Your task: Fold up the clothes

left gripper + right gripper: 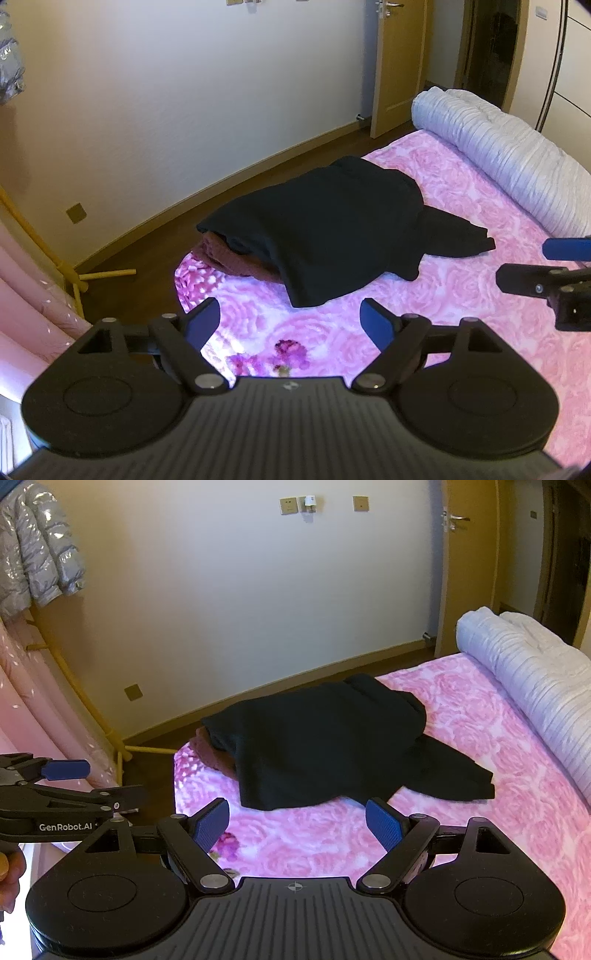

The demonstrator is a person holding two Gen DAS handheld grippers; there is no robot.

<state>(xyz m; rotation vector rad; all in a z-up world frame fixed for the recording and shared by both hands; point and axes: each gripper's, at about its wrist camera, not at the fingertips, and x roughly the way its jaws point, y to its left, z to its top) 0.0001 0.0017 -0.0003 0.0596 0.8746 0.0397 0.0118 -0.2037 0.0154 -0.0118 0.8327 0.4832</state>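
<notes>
On the bed (461, 206) with its pink rose-print cover, a black garment (325, 229) lies spread in a loose heap near the foot corner, one sleeve trailing out flat toward the middle of the mattress. Tucked under its near-left edge, a folded maroon garment (236, 260) peeks out, mostly covered. Both grippers hover over the bedcover, short of the cloth and touching nothing. Left gripper (290, 321) first: blue pads spread wide, nothing between them, the black garment's hem just ahead. Right gripper (297, 821) shows the same picture, fingers well apart and empty, pointed at the garment's near edge. Each one shows up in the other's view, side by side, the left gripper (70, 786) with its jaws parted too. Along the far side of the bed, a rolled white quilt (495, 155) lies against the edge. Off to the left, a silver puffer jacket (35, 550) hangs on a yellow rack (79, 686) by the wall.
</notes>
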